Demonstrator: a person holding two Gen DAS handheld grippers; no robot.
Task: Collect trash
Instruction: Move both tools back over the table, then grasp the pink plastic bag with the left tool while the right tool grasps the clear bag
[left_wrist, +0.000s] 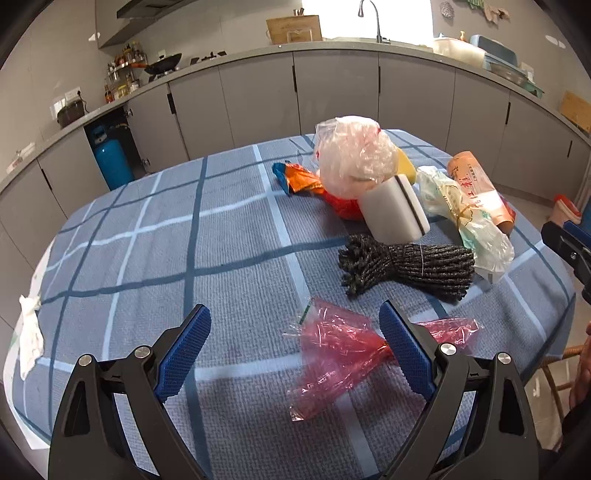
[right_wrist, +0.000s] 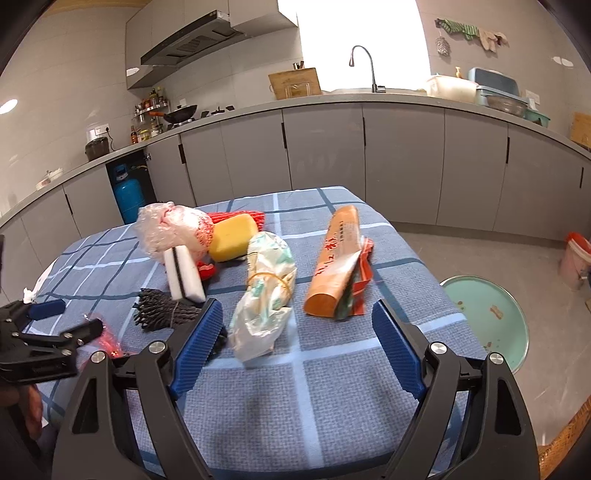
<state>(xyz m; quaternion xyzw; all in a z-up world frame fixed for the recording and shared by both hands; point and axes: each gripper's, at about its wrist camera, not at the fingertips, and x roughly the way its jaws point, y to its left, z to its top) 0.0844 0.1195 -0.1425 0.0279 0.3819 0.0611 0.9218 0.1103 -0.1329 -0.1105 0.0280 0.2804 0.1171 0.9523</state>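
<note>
- Checked tablecloth (left_wrist: 147, 229) carrying the trash heap; red cellophane wrapper (left_wrist: 332, 354) lying nearest, in front of the black rope bundle (left_wrist: 406, 264).
- Left gripper (left_wrist: 295, 347) hanging spread, straddling the wrapper; flimsy film risking slipping out.
- Right gripper (right_wrist: 295, 339) hanging unclenched, empty, near the tied plastic bag (right_wrist: 266, 295).

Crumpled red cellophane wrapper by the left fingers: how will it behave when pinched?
The crumpled red cellophane wrapper looks thin and see-through, so probably very light and floppy. Its creased film may slip or crush flat. It lies loose on the checked blue tablecloth, so a push would likely slide it.
</note>
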